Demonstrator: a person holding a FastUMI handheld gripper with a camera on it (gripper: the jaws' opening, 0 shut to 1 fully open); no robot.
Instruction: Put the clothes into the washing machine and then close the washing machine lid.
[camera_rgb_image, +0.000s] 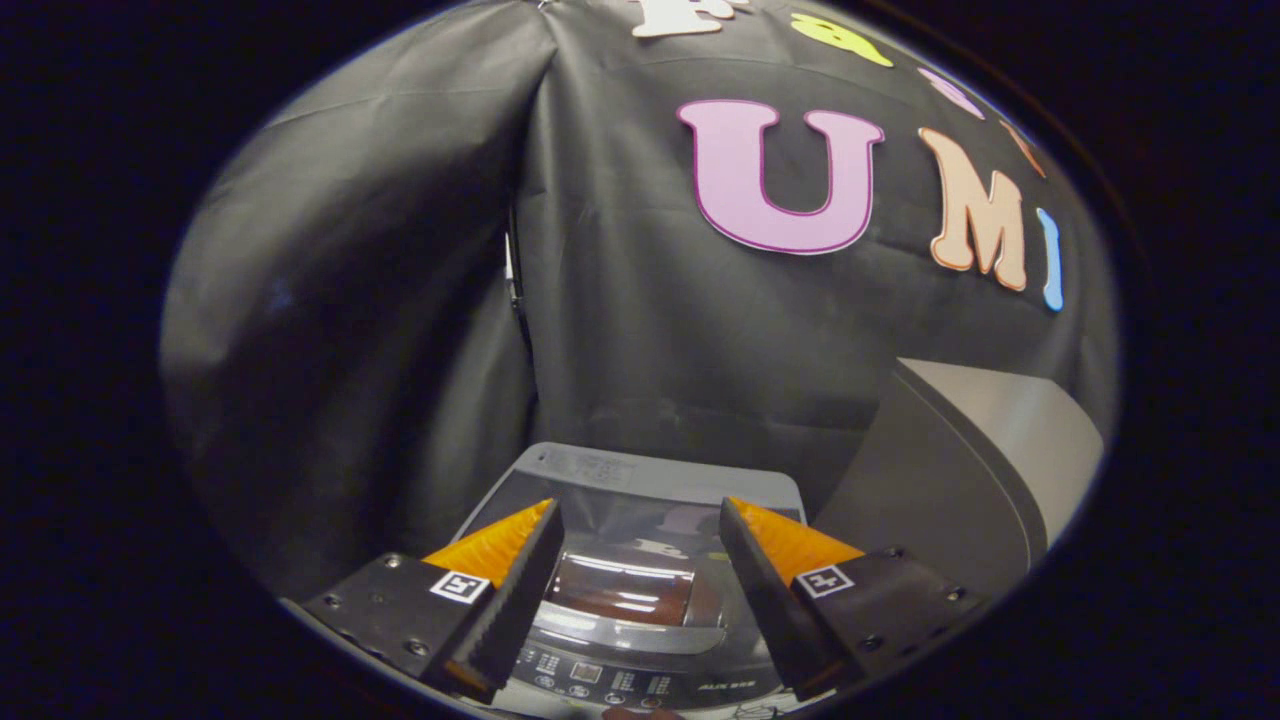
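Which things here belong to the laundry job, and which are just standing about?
Part of the job:
- washing machine, just ahead of the fingers
- its lid, shut, glossy, seen between the fingers
- control panel along the near edge
- gripper, fingers open, holding nothing

Just standing about:
- grey box beside the machine
- black cloth wall behind

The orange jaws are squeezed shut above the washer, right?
Not quite. The gripper has its jaws open, standing well apart with nothing held between them. They are orange and they are above the washer, as you said. The gripper view shows the gap.
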